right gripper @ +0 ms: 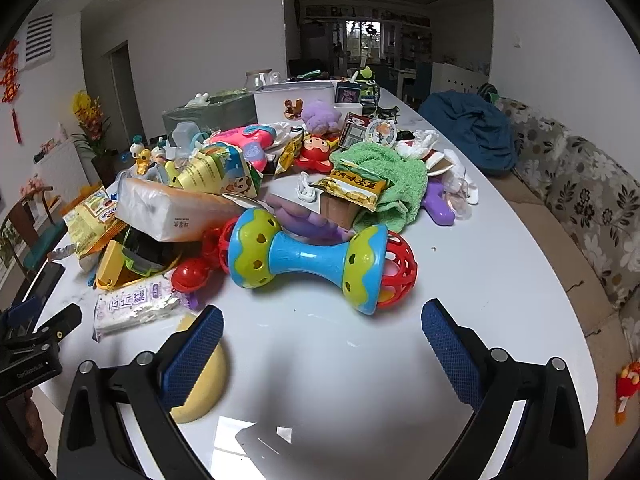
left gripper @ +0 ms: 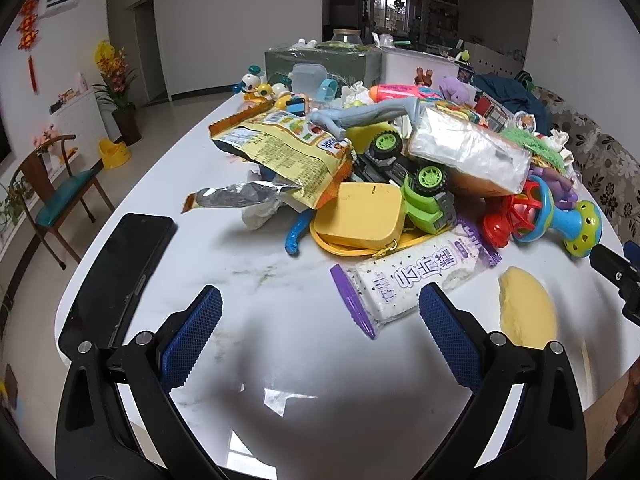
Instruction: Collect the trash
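A heap of toys and wrappers covers the white table [left gripper: 248, 280]. A white and purple snack packet [left gripper: 416, 276] lies just ahead of my open, empty left gripper [left gripper: 320, 320]; it also shows in the right wrist view [right gripper: 132, 308]. A yellow torn bag [left gripper: 280, 148] and a silver wrapper [left gripper: 240, 196] lie at the heap's left. A yellow peel-like piece [left gripper: 528, 308] lies right of the left gripper and under the left finger of my open, empty right gripper [right gripper: 322, 336]. A yellow snack pack [right gripper: 356, 188] rests on a green towel [right gripper: 384, 168].
A blue and green rattle [right gripper: 308, 260] lies just ahead of the right gripper. A black phone [left gripper: 120, 280] lies at the table's left edge. A green toy truck [left gripper: 420, 196], yellow box [left gripper: 360, 216] and tissue pack [left gripper: 468, 152] sit in the heap. A sofa [right gripper: 580, 200] runs along the right.
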A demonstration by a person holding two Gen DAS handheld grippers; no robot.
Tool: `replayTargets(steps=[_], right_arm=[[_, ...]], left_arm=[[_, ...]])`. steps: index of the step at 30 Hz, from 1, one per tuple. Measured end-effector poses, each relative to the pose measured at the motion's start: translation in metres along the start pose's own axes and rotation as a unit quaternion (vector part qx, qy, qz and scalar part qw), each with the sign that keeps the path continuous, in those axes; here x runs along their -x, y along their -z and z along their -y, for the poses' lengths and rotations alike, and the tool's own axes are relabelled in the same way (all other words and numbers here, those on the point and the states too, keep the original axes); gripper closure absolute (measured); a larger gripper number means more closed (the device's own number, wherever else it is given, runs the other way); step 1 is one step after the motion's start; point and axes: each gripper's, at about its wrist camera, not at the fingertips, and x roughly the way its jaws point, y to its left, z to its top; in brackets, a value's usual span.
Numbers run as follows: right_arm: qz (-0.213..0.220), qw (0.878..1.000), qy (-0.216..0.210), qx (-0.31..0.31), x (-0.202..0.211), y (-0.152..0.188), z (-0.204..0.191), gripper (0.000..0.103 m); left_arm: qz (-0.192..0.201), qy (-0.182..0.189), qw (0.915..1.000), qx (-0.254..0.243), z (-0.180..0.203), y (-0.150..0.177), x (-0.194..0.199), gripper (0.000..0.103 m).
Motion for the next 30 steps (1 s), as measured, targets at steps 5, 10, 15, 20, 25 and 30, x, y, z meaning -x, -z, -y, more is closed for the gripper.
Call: replayTargets(steps=[5, 10, 15, 20, 25, 30], right_arm=[[0.0, 1.0, -0.004, 0.007, -0.002, -0.003, -0.007, 0.005], [0.009, 1.0, -0.012, 0.013, -0.004, -0.01, -0.01, 0.005], [0.02, 0.998, -0.036, 0.037, -0.007, -0.023, -0.007, 0.005], [0.018, 0.994, -0.08, 0.078, -0.02, -0.04, -0.002, 0.005], [-0.011, 0.991, -0.096, 0.097, -0.049, -0.06, 0.006, 0.011], [-0.049, 0.989, -0.118, 0.076, -0.077, -0.068, 0.02, 0.047]], left_arm=[[-0.001, 0.0, 1.0, -0.002, 0.002, 0.0, -0.001, 0.007], [-0.003, -0.002, 1.0, 0.001, 0.001, -0.002, -0.004, 0.007], [-0.003, -0.005, 1.0, -0.002, 0.001, -0.002, -0.005, 0.006], [-0.001, -0.008, 0.9999, -0.014, 0.006, -0.003, -0.007, 0.007], [-0.006, -0.001, 0.9998, -0.018, 0.01, -0.002, -0.01, 0.006], [-0.002, -0.004, 0.9997, -0.022, 0.012, -0.004, -0.009, 0.006]])
